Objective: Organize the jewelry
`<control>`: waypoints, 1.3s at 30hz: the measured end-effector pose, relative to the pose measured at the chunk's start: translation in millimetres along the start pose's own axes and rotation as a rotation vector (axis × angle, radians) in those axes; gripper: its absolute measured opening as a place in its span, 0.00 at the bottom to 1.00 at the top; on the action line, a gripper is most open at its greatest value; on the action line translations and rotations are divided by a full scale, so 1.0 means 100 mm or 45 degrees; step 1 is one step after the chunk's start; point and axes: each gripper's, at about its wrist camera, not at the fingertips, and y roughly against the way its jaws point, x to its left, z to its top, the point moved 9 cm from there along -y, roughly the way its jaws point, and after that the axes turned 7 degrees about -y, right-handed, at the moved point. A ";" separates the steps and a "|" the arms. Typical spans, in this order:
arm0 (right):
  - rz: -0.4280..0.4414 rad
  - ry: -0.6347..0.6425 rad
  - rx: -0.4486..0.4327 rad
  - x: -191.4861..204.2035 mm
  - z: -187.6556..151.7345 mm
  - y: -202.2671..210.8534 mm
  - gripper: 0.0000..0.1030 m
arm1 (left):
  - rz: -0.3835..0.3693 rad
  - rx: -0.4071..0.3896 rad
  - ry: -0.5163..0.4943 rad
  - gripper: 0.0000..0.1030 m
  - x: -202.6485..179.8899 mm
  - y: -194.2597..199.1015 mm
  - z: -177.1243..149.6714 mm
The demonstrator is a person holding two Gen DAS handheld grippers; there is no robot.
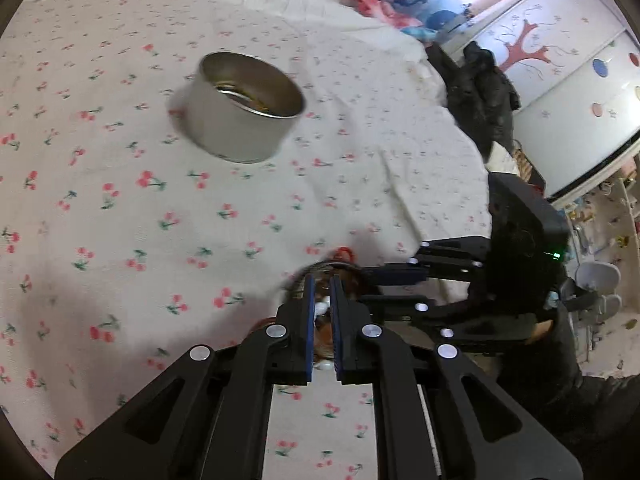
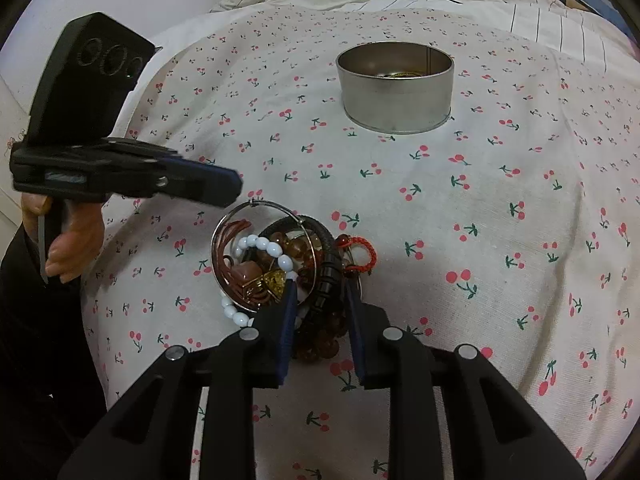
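A tangled pile of jewelry (image 2: 280,264) lies on the cherry-print cloth: a silver hoop (image 2: 224,220), white beads (image 2: 260,245), amber and brown beads, a black coiled bracelet (image 2: 329,276) and a red cord loop (image 2: 366,254). My right gripper (image 2: 320,292) stands over the pile's near side, jaws a little apart, straddling the black bracelet and brown beads (image 2: 320,340); I see no pad pressing. My left gripper (image 2: 234,184) comes in from the left, just above the hoop's top, jaws almost together (image 1: 322,280); nothing is clearly clamped. Jewelry (image 1: 322,332) shows through its narrow gap.
A round metal tin (image 2: 394,88) stands open farther back on the cloth, also in the left wrist view as the tin (image 1: 240,120), with something small inside. A hand (image 2: 68,240) holds the left gripper's handle. The bed edge drops off at right (image 1: 472,184).
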 end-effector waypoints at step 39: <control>0.148 0.050 -0.227 0.33 0.23 0.43 0.13 | -0.097 -0.389 0.169 0.05 0.26 0.71 0.34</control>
